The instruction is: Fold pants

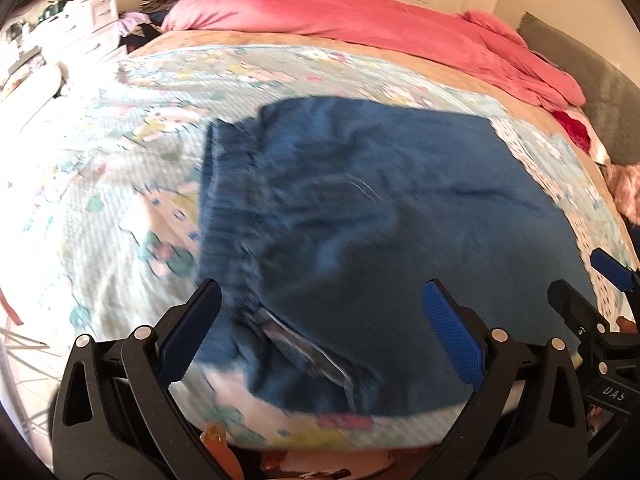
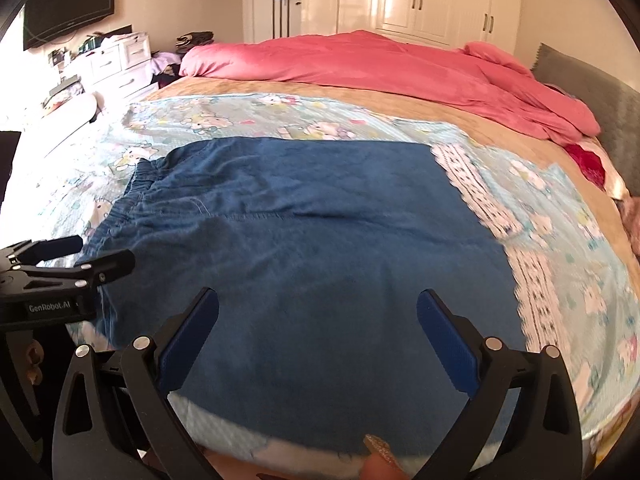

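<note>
One bed (image 2: pixel 500 148): cartoon sheet (image 2: pixel 280 116), pink duvet (image 2: pixel 380 64).

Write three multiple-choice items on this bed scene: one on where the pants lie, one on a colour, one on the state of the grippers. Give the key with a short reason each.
1. Where do the pants lie?
A. On the patterned sheet on the bed
B. On the pink duvet
C. On the floor

2. What colour are the pants?
A. Grey
B. Blue
C. Red

3. How do the left gripper and the right gripper stand?
A. Both shut on the pants
B. One shut, one open
C. Both open, holding nothing

Key: 1 A, the sheet shows all round the pants and the duvet lies farther back; 2 B, the cloth is denim blue in both views; 3 C, each gripper's fingers are spread wide with nothing clamped between them.
</note>
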Available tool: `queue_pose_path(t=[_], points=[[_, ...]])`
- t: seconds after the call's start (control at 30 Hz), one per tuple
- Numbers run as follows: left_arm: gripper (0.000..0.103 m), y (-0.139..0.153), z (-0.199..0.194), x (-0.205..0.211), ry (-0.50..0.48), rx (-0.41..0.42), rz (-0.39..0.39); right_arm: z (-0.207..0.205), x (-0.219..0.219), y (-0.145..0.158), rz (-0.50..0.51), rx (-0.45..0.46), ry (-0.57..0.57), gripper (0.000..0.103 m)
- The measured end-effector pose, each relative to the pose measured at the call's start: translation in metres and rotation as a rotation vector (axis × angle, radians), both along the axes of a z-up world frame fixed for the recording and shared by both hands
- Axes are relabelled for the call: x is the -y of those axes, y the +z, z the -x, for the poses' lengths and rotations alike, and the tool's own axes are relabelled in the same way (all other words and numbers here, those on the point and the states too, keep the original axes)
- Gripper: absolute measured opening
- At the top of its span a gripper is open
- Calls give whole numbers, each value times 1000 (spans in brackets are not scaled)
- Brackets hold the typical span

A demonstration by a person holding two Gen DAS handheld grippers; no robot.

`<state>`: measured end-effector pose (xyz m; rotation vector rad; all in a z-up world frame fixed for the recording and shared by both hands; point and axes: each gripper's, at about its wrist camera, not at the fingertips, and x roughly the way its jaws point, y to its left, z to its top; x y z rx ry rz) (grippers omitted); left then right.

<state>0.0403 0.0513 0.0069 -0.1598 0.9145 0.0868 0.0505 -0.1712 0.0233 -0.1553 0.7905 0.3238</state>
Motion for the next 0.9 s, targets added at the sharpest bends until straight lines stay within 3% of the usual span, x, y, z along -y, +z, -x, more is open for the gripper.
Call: queue_pose_path(t=[0.3, 0.5, 0.67, 0.9], points=[[94, 8, -50, -58, 103, 13, -38, -68, -35, 4, 47, -6, 54, 99], [94, -1, -88, -96, 154, -27, -30, -119, -61, -3, 91, -24, 125, 99], [94, -17, -117, -111, 133, -76, -6, -175, -80, -20, 100, -114, 185, 99], [94, -28, -140, -115, 88, -74, 50, -230, -116, -32, 214, -53, 319, 99]])
